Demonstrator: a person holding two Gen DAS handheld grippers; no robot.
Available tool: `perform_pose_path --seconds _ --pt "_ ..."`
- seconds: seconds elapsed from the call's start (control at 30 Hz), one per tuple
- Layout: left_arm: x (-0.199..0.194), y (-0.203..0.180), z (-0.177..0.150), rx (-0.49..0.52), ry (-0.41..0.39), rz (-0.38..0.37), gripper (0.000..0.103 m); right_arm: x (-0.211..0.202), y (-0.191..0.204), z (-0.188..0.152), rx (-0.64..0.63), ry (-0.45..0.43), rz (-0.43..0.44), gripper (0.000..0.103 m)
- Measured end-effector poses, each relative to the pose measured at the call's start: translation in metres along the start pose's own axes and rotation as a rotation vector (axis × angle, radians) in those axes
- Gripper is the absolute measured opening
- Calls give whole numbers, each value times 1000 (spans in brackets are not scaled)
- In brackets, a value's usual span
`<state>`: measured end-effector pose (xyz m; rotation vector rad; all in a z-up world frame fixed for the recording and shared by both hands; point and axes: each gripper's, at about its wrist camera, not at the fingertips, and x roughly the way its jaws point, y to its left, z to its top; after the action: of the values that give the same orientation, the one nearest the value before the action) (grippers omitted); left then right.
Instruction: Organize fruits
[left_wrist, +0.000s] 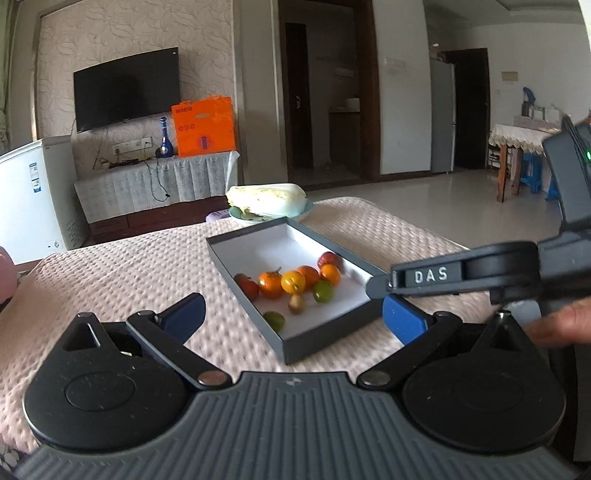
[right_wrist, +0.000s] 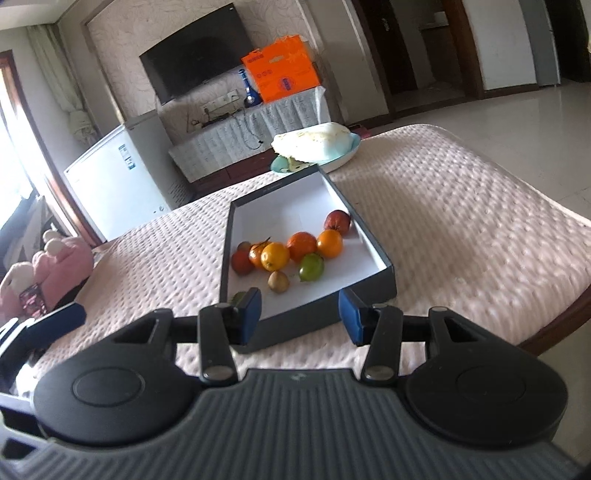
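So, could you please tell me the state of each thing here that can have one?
Box: open, no lid, fruits inside.
Fruits: loose in the box, clustered, none held.
Left claw: open, holding nothing.
Right claw: open, holding nothing.
Television: screen dark.
Cabbage: lying in a dish.

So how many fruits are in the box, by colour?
In the grey box:
Orange or yellow-orange: 4, such as the front one
Red: 2, such as the far one
Green: 2, such as the bigger one
Brownish: 1
Total: 9
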<state>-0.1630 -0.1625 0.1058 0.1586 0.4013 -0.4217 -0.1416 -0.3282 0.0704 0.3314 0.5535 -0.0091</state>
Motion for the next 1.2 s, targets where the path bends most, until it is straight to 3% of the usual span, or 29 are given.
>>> perform_pose_path --seconds 0.23,0.37,0.63,0.8,0.9,1.2 --pt "-4 8 -7 -73 63 22 103 -23 10 -13 -39 18 20 49" --pt "-4 7 -10 -74 102 26 103 -30 12 -21 -32 48 -16 54" --pt "-1 -7 -16 -19 141 -9 103 -45 5 -35 -45 28 -108 59" --pt "4 -6 -19 -36 156 1 103 -54 -20 -33 118 -47 -83 60" --pt "7 -2 -19 -47 166 10 103 -48 -30 -34 171 -25 -96 63" --pt "14 -4 -22 -37 184 15 103 -30 -23 -36 143 37 -60 63"
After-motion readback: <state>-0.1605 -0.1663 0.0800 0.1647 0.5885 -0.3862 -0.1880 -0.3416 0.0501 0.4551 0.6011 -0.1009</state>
